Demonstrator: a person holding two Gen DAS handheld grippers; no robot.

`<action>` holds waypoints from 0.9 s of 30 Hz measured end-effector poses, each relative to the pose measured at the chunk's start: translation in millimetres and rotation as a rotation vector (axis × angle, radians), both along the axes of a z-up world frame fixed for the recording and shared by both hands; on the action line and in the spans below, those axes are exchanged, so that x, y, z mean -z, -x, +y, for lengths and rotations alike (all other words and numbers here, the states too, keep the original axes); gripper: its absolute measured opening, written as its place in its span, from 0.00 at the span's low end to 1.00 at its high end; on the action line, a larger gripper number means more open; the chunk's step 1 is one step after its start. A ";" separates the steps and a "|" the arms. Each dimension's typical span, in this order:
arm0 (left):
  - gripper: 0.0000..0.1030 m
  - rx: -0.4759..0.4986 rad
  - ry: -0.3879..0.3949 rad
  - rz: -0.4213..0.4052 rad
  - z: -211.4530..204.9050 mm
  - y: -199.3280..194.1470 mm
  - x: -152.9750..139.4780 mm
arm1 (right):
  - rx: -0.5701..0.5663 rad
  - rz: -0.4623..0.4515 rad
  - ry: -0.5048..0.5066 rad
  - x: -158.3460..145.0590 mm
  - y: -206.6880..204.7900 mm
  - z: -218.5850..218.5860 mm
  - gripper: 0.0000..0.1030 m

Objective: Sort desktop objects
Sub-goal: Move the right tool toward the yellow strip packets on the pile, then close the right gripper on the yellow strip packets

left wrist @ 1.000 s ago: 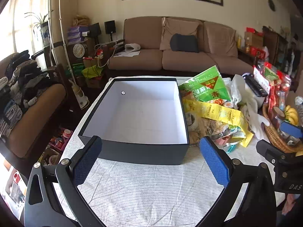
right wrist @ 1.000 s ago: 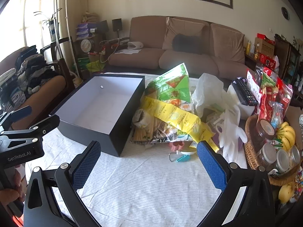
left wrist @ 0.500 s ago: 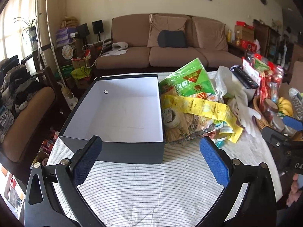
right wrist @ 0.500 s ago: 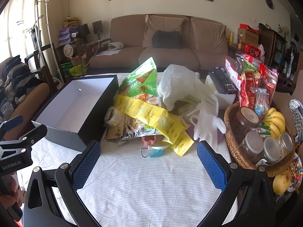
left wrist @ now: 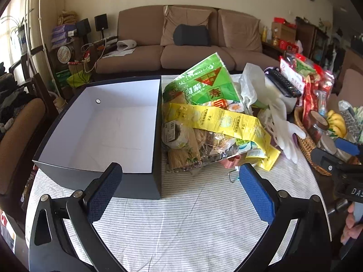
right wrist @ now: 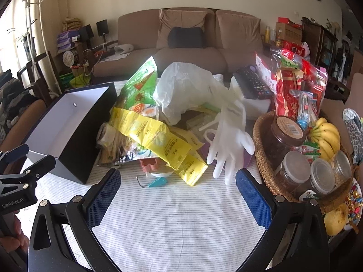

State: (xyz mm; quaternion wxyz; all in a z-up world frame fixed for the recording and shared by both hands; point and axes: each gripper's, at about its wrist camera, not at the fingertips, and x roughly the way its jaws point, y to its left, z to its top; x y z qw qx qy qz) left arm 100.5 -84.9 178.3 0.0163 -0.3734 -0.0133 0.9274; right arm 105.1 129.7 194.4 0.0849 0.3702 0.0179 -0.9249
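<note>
A dark box with a white, empty inside stands on the striped tablecloth, left of a heap of packets. The heap holds a green seaweed bag, a yellow strip of sachets, a white plastic bag, a white glove and a small teal clip. My left gripper is open just before the box's near right corner. My right gripper is open over bare cloth, short of the clip and the glove. Nothing lies between either pair of fingers.
A wicker basket with jars and bananas stands at the right table edge. Red snack bags and a remote lie behind it. A sofa and cluttered chairs surround the table.
Both grippers have swung to the right: the box has slid left in both views and the heap and basket have come toward centre. Both stay open.
</note>
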 end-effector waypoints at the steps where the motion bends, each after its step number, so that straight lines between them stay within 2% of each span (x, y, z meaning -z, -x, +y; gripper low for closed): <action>1: 1.00 0.008 -0.006 -0.004 2.0 5.1 2.1 | -0.001 -0.006 0.001 3.6 4.7 1.2 1.00; 6: 1.00 0.068 -0.007 0.022 15.1 26.3 7.9 | -0.007 -0.027 0.027 20.4 26.5 6.8 1.00; 8: 0.93 0.088 0.015 0.032 21.7 34.6 8.9 | -0.012 -0.042 0.051 26.8 36.1 9.4 0.97; 9: 0.82 0.092 0.037 0.032 25.4 39.2 9.8 | -0.011 -0.049 0.060 29.5 40.6 10.4 0.93; 10: 0.68 0.095 0.060 0.030 29.5 44.1 11.2 | -0.011 -0.055 0.070 32.4 45.7 11.6 0.85; 11: 0.60 0.099 0.079 0.026 33.3 49.2 13.1 | -0.014 -0.062 0.086 35.3 50.8 12.9 0.73; 12: 0.47 0.104 0.086 0.018 36.1 54.9 15.8 | -0.017 -0.066 0.100 38.1 55.6 13.9 0.65; 13: 0.39 0.109 0.080 0.010 37.7 60.1 18.3 | -0.015 -0.068 0.105 40.5 59.7 14.7 0.45; 14: 0.35 0.113 0.065 0.003 38.0 64.3 20.4 | -0.012 -0.070 0.108 43.2 64.3 15.2 0.26; 16: 0.14 0.122 0.023 -0.005 37.0 71.1 24.6 | -0.013 -0.067 0.116 47.5 70.8 16.0 0.14; 20: 0.10 0.140 -0.021 -0.018 40.5 83.4 32.1 | -0.021 -0.071 0.116 54.9 81.7 12.1 0.14; 22: 0.12 0.151 -0.012 -0.013 45.1 88.1 34.7 | -0.041 -0.083 0.128 59.2 86.7 8.6 0.14; 24: 0.12 0.156 0.001 -0.008 49.7 92.1 36.7 | -0.053 -0.096 0.109 64.6 91.9 3.2 0.20; 25: 0.15 0.159 0.002 -0.011 51.0 94.4 38.0 | -0.062 -0.104 0.099 67.9 94.2 0.5 0.32; 26: 0.19 0.162 -0.003 -0.016 51.8 96.8 39.6 | -0.070 -0.109 0.092 71.1 95.8 -1.7 0.50; 27: 0.31 0.167 -0.011 -0.021 52.0 98.9 41.1 | -0.078 -0.114 0.086 74.6 97.2 -3.4 0.58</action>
